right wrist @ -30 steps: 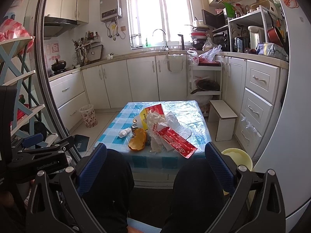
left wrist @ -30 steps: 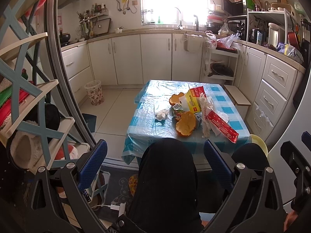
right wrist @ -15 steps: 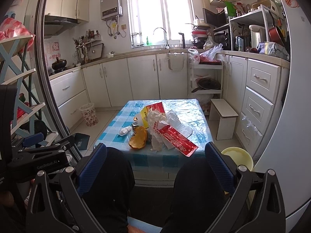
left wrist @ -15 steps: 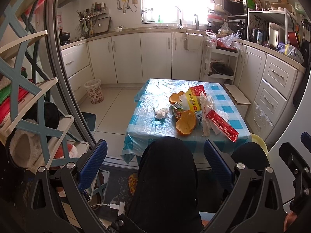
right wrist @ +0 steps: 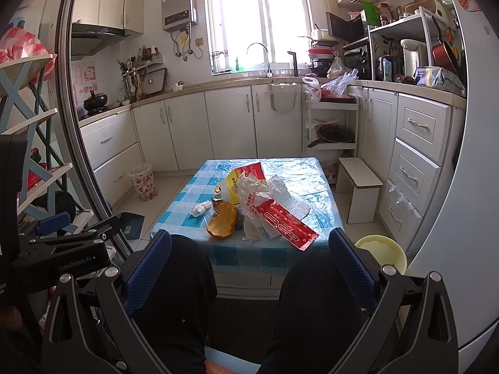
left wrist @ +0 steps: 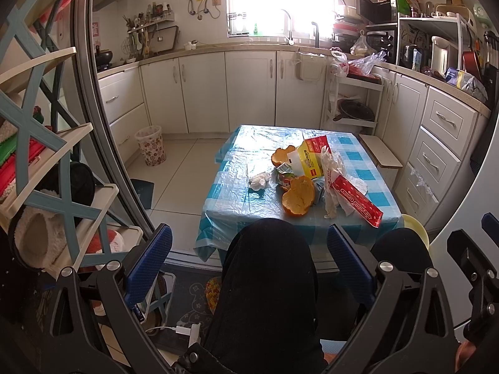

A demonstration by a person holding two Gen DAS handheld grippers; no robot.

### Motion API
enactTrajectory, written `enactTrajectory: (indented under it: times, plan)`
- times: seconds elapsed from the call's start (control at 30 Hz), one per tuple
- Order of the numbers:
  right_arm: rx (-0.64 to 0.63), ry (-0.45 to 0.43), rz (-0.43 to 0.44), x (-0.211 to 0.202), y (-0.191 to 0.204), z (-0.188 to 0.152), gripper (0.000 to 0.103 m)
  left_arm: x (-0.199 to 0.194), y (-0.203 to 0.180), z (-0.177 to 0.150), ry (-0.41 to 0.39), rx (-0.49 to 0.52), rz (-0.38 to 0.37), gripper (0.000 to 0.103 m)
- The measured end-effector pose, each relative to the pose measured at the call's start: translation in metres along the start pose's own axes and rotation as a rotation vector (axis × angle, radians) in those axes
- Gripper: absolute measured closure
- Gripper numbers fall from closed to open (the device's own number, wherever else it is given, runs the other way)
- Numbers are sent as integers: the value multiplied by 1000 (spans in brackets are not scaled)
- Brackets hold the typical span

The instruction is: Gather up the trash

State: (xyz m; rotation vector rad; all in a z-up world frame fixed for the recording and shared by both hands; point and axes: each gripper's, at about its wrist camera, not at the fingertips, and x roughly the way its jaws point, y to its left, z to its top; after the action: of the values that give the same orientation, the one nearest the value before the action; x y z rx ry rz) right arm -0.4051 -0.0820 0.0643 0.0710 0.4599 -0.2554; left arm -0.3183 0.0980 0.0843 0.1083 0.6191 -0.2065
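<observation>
Still-untouched trash, both tools spread.

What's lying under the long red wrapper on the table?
The red wrapper rests on crumpled white plastic bags, over the checked tablecloth. Anything beneath the bags is hidden.

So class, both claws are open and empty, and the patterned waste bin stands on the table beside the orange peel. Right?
Not quite. The patterned waste bin stands on the floor by the cabinets, as the left wrist view shows. Both claws, left and right, are open and empty.
</observation>
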Motion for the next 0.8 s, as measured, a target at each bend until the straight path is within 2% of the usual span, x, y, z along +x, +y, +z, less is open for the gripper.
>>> enactTrajectory:
  times: [0.2,0.37,0.47,0.63,0.8]
  plan:
    - [-3,1,8,2,1,-1,6,2,0,-4,6,-4,-12,7]
    - [-23,7,9,14,-1,9,6,19,6,-1,17,-15,-25,7]
    - [-27,24,-6,24,-8,20,6,33,10,3,31,-25,-19,7]
    - [-18,28,-28,52,-24,27,6,67,10,15,88,-34,-52,7]
    - [-22,78,-43,87,-45,27,6,102,-2,30,128,-11,-102,7]
